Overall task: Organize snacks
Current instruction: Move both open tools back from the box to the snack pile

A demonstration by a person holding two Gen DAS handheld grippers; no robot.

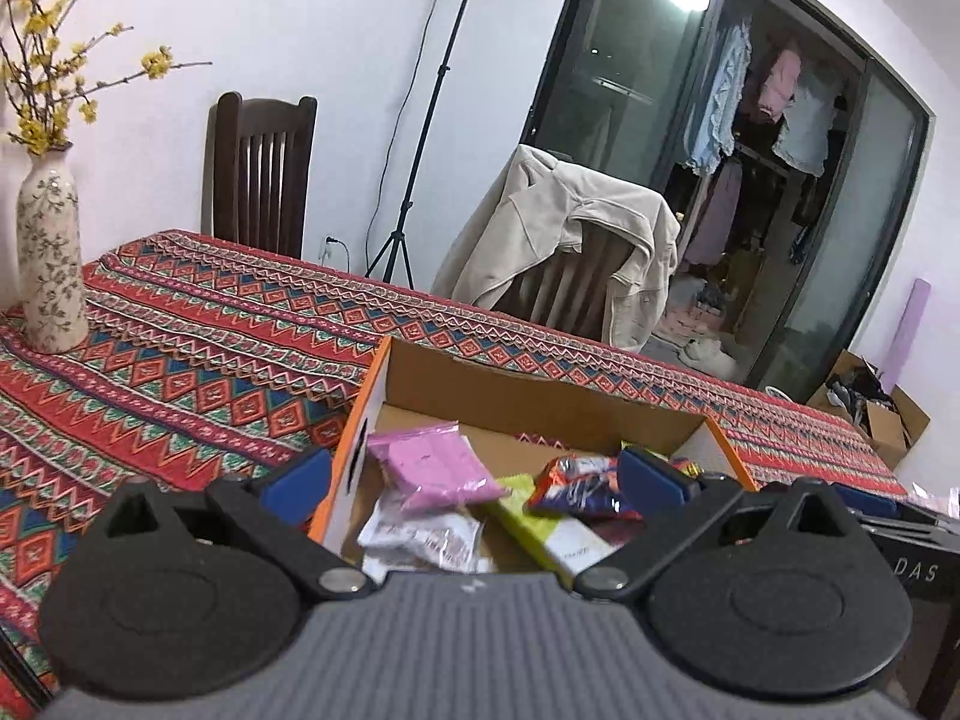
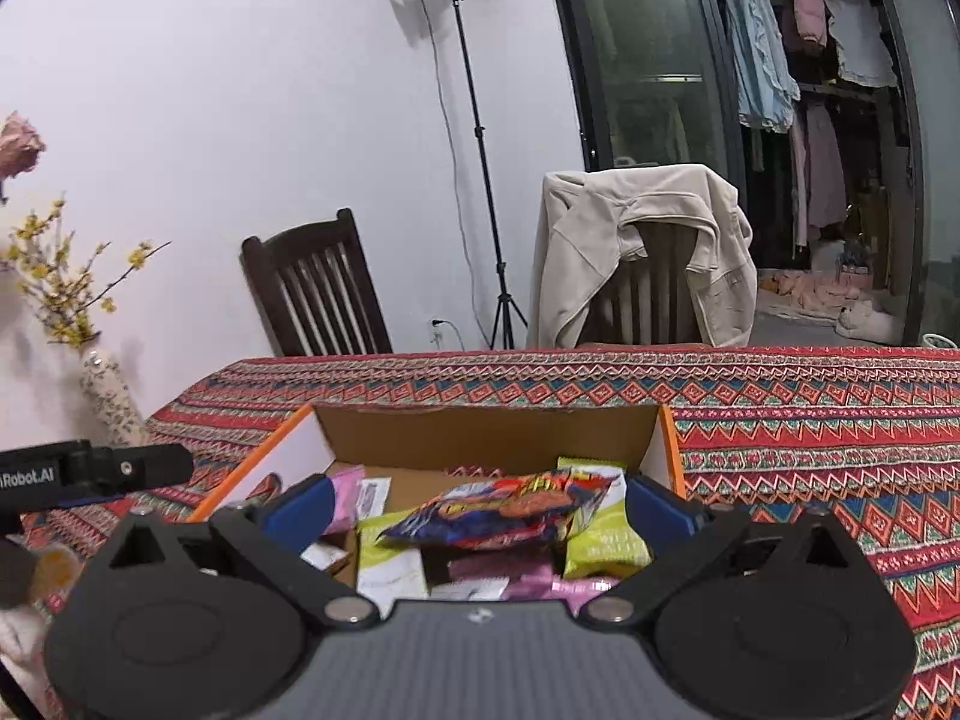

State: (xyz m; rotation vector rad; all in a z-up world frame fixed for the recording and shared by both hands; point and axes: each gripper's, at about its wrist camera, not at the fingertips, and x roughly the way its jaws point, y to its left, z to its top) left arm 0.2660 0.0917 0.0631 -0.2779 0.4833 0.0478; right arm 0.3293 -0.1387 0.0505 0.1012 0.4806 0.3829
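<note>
An open cardboard box point(image 1: 540, 387) with an orange rim stands on the patterned tablecloth point(image 1: 180, 360). In it lie a pink packet point(image 1: 432, 468), a white and brown packet point(image 1: 420, 534), a green and white packet point(image 1: 540, 531) and a red and blue snack packet point(image 1: 582, 486). My left gripper point(image 1: 474, 480) is open, one finger outside the box's left wall and one over the inside. In the right wrist view my right gripper point(image 2: 480, 507) is open over the box point(image 2: 480, 432). The red and blue packet point(image 2: 504, 507) lies between its fingers on top of green packets point(image 2: 606, 543).
A flowered vase point(image 1: 51, 258) with yellow blossoms stands at the table's far left. Behind the table are a dark wooden chair point(image 1: 258, 180), a chair draped with a beige coat point(image 1: 558, 252) and a light stand point(image 2: 474, 138). A black device point(image 2: 90, 468) sits left of the box.
</note>
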